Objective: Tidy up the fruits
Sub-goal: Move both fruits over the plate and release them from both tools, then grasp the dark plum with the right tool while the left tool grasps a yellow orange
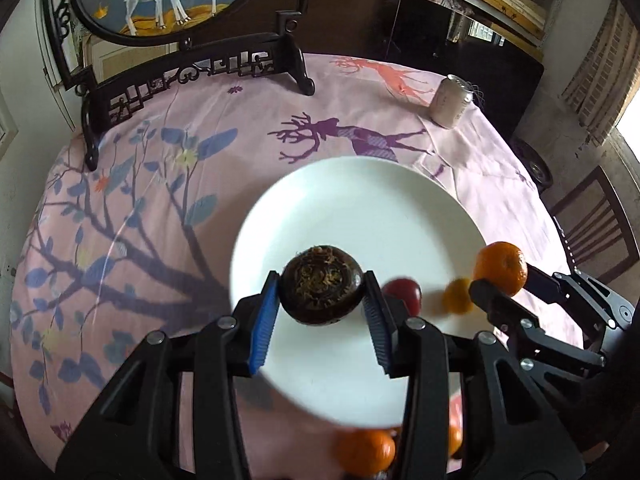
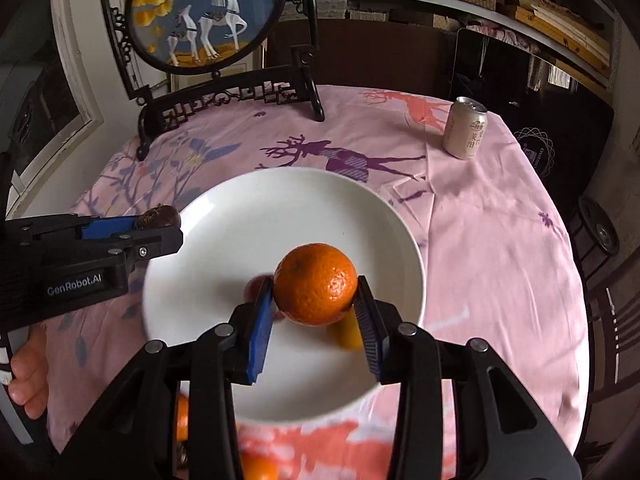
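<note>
My left gripper (image 1: 322,284) is shut on a dark brown round fruit (image 1: 322,290), held above the near part of a white plate (image 1: 360,208). In the right wrist view that gripper (image 2: 160,226) reaches in from the left with the brown fruit (image 2: 158,216) at the plate's (image 2: 260,216) left rim. My right gripper (image 2: 316,288) is shut on an orange (image 2: 316,284) over the plate; it also shows at the right (image 1: 502,276). A red fruit (image 1: 402,294) and a small yellow-orange fruit (image 1: 458,296) lie blurred on the plate.
A drink can (image 2: 466,128) stands at the far right of the pink tablecloth. A round deer picture on a dark carved stand (image 2: 208,20) fills the back left. More oranges (image 1: 366,452) lie near the front edge. A wooden chair (image 1: 592,232) stands to the right.
</note>
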{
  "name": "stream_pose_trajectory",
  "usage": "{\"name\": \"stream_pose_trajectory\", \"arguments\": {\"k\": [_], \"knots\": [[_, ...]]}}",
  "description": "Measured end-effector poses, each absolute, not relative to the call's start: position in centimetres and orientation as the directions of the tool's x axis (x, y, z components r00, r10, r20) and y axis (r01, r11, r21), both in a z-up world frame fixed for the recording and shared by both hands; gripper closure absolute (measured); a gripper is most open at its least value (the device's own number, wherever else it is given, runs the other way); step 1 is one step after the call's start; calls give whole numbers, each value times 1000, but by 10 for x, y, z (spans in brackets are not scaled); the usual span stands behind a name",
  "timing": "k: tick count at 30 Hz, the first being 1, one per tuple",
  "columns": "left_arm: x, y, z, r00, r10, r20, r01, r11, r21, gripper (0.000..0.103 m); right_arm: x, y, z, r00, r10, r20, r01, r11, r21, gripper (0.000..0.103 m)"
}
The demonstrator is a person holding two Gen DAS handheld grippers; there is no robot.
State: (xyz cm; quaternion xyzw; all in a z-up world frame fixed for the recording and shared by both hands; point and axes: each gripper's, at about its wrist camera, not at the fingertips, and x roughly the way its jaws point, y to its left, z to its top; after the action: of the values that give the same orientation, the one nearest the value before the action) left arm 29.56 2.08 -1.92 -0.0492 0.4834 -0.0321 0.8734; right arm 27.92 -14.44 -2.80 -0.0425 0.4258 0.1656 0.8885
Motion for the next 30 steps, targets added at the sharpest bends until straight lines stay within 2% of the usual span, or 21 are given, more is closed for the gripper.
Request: {"name": "stream_pose_trajectory", "arguments": {"k": [5, 10, 11, 12, 15, 17, 19, 22, 26, 30], "knots": [[349, 13, -47, 461, -103, -881, -22, 992, -127, 61, 337, -135, -64, 493, 234, -838, -328, 942, 70, 63], [364, 6, -62, 434, -103, -895, -12, 993, -121, 60, 346, -134, -75, 479, 232, -847, -332, 941, 70, 62], [366, 4, -62, 432, -105, -896, -11, 993, -121, 58, 348, -135, -76, 478, 232, -847, -330, 941, 72, 54], [366, 5, -62, 430, -107, -896, -14, 992, -125, 50, 348, -136, -75, 482, 228, -846, -321, 944, 72, 50], [354, 11, -46, 463, -117, -879, -19, 990, -142, 43, 339, -143, -61, 501, 231, -834, -316, 946, 73, 48], [333, 17, -29, 497, -124, -859, -9, 989, -148, 41, 320, -151, -43, 519, 237, -821, -320, 945, 70, 46], [302, 24, -13, 543, -116, -832, -1, 990, -139, 34, 292, -159, -27, 541, 228, -809, -317, 947, 55, 42], [239, 34, 3, 613, -94, -784, -1, 993, -119, 29, 236, -175, -15, 551, 244, -798, -315, 946, 71, 41], [156, 45, -5, 655, -105, -748, -3, 990, -141, 22, 155, -187, -25, 581, 247, -776, -291, 953, 85, 40], [93, 48, -32, 675, -86, -733, -2, 993, -118, 20, 106, -193, -43, 601, 224, -767, -241, 966, 93, 40]]}}
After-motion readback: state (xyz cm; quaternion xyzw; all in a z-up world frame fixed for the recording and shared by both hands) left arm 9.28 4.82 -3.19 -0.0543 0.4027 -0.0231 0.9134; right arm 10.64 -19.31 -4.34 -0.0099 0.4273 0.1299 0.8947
